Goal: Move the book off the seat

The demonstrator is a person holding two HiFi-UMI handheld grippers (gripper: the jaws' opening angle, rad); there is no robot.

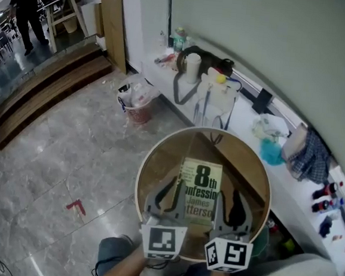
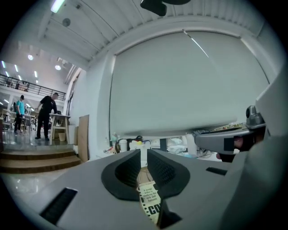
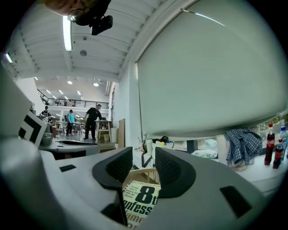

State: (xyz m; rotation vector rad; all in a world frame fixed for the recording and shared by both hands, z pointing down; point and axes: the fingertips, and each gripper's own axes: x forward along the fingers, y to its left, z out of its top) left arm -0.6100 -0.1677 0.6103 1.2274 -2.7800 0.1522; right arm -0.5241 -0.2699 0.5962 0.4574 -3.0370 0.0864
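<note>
My left tongs (image 2: pixel 143 158) are narrow and my right tongs (image 3: pixel 144 165) wider. Neither pinches the book (image 1: pixel 201 188) just below them on the seat (image 1: pixel 159 157).

Right tool (image 3: pixel 144 158): jaws stand apart with a clear gap. Below, through the gap, is the book (image 3: pixel 140 201), cover up, large "8" legible, lying on the wooden seat (image 3: pixel 143 174); no pad presses it. On the tabletop (image 3: pixel 275 168), right: checked cloth (image 3: pixel 243 144), dark bottles (image 3: pixel 272 143). Far left, a person in black (image 3: pixel 93 120) stands.
</note>
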